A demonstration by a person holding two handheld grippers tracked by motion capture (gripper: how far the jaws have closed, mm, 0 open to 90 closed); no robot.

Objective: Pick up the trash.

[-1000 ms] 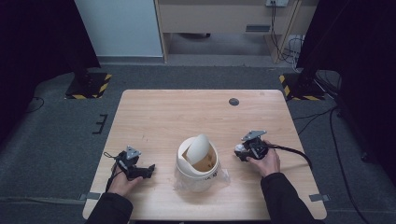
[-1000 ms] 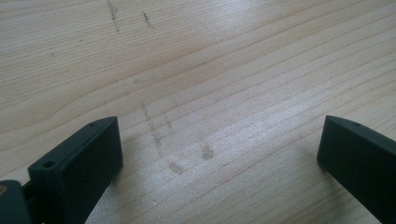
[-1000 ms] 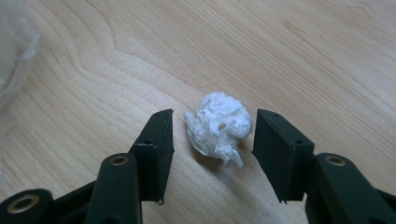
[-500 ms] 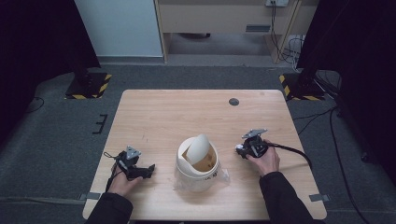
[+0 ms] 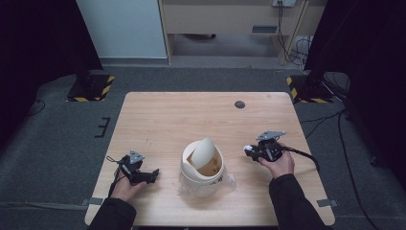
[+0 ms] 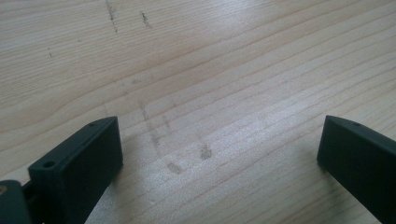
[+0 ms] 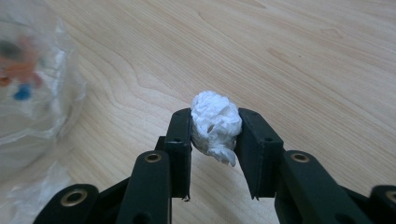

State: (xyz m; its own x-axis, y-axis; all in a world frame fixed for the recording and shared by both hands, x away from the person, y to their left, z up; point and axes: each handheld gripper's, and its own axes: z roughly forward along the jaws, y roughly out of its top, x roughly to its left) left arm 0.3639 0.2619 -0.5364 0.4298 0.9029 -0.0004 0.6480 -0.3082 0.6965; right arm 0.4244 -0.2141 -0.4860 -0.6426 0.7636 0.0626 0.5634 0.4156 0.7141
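A white round plastic bin with a tilted swing lid (image 5: 203, 167) sits at lower centre. The right gripper (image 7: 215, 128) pinches a crumpled white paper wad (image 7: 215, 125). The left gripper (image 6: 219, 154) gapes wide, empty.

The high view is evenly lit from above: the pale wooden table (image 5: 191, 120) is bright, while the room's left and right edges fall into near black. Shadows under the white swing-lid bin (image 5: 203, 167) are soft and short, and the picture is slightly soft and grainy. In the left gripper view a broad pale sheen lies across the wood grain, and the near black jaws are a little blurred. In the right gripper view the crumpled white paper ball (image 7: 215, 123) is sharp and bright, nearly washed out on top, while the clear plastic bag (image 7: 32, 93) at the left edge is out of focus.
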